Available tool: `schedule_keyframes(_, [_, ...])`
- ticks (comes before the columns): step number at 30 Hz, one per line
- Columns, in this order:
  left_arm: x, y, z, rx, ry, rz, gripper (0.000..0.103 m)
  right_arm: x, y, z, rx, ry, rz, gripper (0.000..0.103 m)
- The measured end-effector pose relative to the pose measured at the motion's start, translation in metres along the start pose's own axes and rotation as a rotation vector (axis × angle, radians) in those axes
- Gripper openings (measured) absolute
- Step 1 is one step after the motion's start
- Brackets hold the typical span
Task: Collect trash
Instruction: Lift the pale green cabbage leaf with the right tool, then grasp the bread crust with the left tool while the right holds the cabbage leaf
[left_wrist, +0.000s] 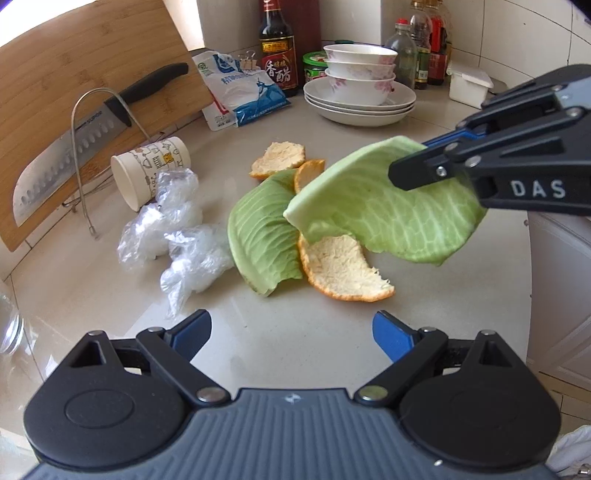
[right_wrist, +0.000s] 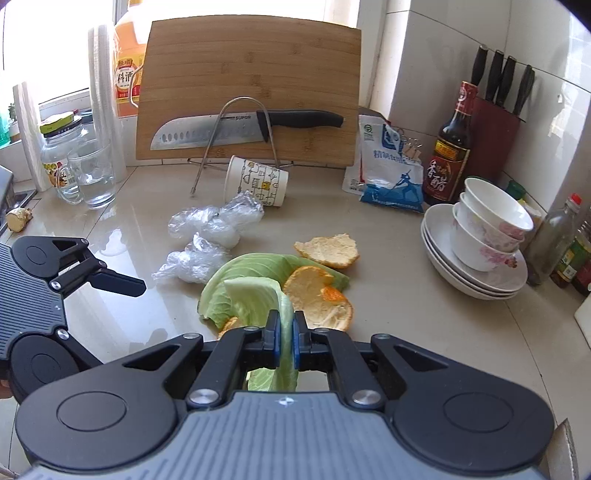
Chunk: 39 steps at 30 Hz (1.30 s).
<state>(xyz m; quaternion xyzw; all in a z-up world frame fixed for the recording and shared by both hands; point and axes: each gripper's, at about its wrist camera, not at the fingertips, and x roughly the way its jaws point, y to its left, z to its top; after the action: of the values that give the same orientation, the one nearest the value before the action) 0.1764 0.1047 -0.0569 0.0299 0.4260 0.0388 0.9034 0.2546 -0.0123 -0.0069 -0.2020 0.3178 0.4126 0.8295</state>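
Observation:
My right gripper (right_wrist: 285, 330) is shut on a pale green cabbage leaf (right_wrist: 258, 299) and holds it above the counter; the left wrist view shows that leaf (left_wrist: 384, 206) lifted in the right gripper (left_wrist: 410, 166). A second cabbage leaf (left_wrist: 258, 232) lies on the counter with orange peels (left_wrist: 343, 266) around it. Crumpled clear plastic wrap (left_wrist: 173, 229) and a tipped paper cup (left_wrist: 147, 170) lie to the left. My left gripper (left_wrist: 291, 336) is open and empty, low over the counter in front of the trash; it also shows in the right wrist view (right_wrist: 122, 284).
A bamboo cutting board (right_wrist: 251, 85) with a knife (right_wrist: 236, 127) on a wire rack stands at the back. Stacked bowls on plates (right_wrist: 480, 243), a vinegar bottle (right_wrist: 448, 158), a salt bag (right_wrist: 391, 173), a knife block (right_wrist: 498, 122) and glass jars (right_wrist: 88, 173) ring the counter.

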Motion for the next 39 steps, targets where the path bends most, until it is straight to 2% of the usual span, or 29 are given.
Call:
schedule_keyframes(4, [0.009, -0.015, 0.007, 0.036, -0.011, -0.009, 0.094, -0.012, -0.01, -0.006, 0.025, -0.002, -0.038, 0.008])
schedule_keyframes(7, [0.016, -0.026, 0.012, 0.021, -0.012, -0.039, 0.094, -0.018, -0.017, -0.012, 0.044, 0.0, -0.059, 0.008])
schedule_keyframes(11, [0.025, -0.042, 0.015, 0.022, -0.018, -0.021, 0.089, -0.023, -0.025, -0.021, 0.071, 0.008, -0.08, 0.008])
schedule_keyframes(15, [0.033, -0.05, 0.017, 0.021, -0.015, 0.021, 0.075, -0.027, -0.031, -0.027, 0.091, 0.012, -0.091, 0.008])
schedule_keyframes(18, [0.035, -0.048, 0.019, 0.002, -0.02, 0.034, 0.068, -0.028, -0.034, -0.029, 0.098, 0.012, -0.094, 0.008])
schedule_keyframes(21, [0.035, -0.042, 0.021, -0.022, -0.017, 0.028, 0.048, -0.029, -0.036, -0.029, 0.101, 0.012, -0.095, 0.008])
schedule_keyframes(30, [0.026, -0.03, 0.021, -0.013, 0.006, -0.012, 0.039, -0.033, -0.04, -0.031, 0.102, 0.018, -0.087, 0.008])
schedule_keyframes(39, [0.002, -0.029, 0.025, 0.048, 0.015, -0.081, 0.038, -0.046, -0.043, -0.04, 0.114, 0.042, -0.084, 0.008])
